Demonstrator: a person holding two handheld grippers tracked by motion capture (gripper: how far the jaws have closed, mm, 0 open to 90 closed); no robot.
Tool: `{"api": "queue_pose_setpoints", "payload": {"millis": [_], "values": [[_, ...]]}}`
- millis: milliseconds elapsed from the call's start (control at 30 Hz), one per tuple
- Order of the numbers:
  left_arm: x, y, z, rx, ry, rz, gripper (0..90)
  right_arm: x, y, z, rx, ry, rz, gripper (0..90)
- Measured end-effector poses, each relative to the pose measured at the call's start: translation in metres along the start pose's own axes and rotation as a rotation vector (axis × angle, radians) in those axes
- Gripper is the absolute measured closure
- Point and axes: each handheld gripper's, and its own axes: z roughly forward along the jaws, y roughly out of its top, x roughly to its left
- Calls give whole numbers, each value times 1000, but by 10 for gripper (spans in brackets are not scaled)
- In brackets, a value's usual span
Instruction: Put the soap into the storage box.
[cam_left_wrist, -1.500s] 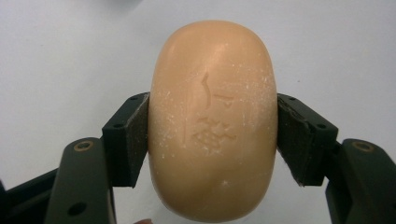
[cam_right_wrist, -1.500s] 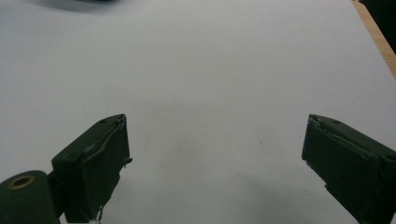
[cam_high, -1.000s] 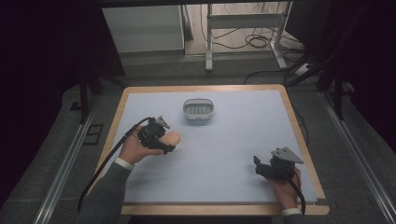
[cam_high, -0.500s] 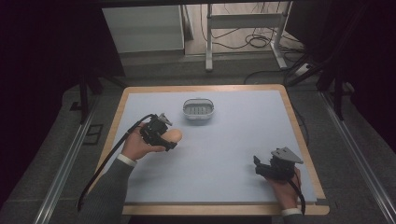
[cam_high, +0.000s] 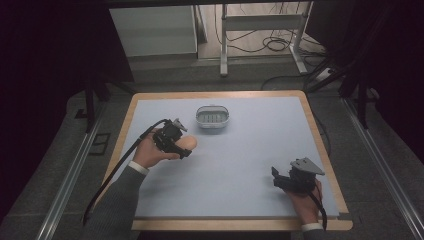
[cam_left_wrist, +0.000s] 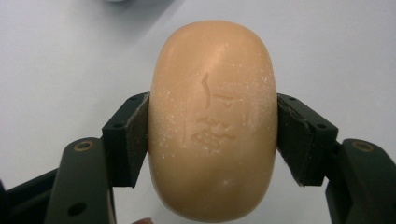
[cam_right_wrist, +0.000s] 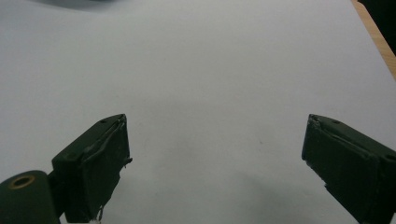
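While my left gripper (cam_left_wrist: 212, 135) is clamped on the soap (cam_left_wrist: 214, 119), both pads pressing its sides, I've got it over the left part of the mat (cam_high: 240, 160), near the white dish (cam_high: 212, 118) but not touching it. Soap's peach coloured with a stamped mark on top. My right gripper (cam_right_wrist: 215, 163) sits near the right front corner, jaws wide apart with just mat between them.

A wood-edged table (cam_high: 320, 150) with a pale blue-grey top sits on grey carpet (cam_high: 60, 150). Far behind stand a white cabinet (cam_high: 152, 30) and a metal frame (cam_high: 262, 25), with cables (cam_high: 272, 45) tangled on the floor. The sides of the room are dark.
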Motion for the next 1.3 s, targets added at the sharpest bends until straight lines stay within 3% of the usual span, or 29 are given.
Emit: {"api": "queue_pose_setpoints", "payload": {"millis": [1300], "values": [[8, 27, 2, 0, 10, 20, 326, 0, 0, 0, 3, 0, -2, 78]]}}
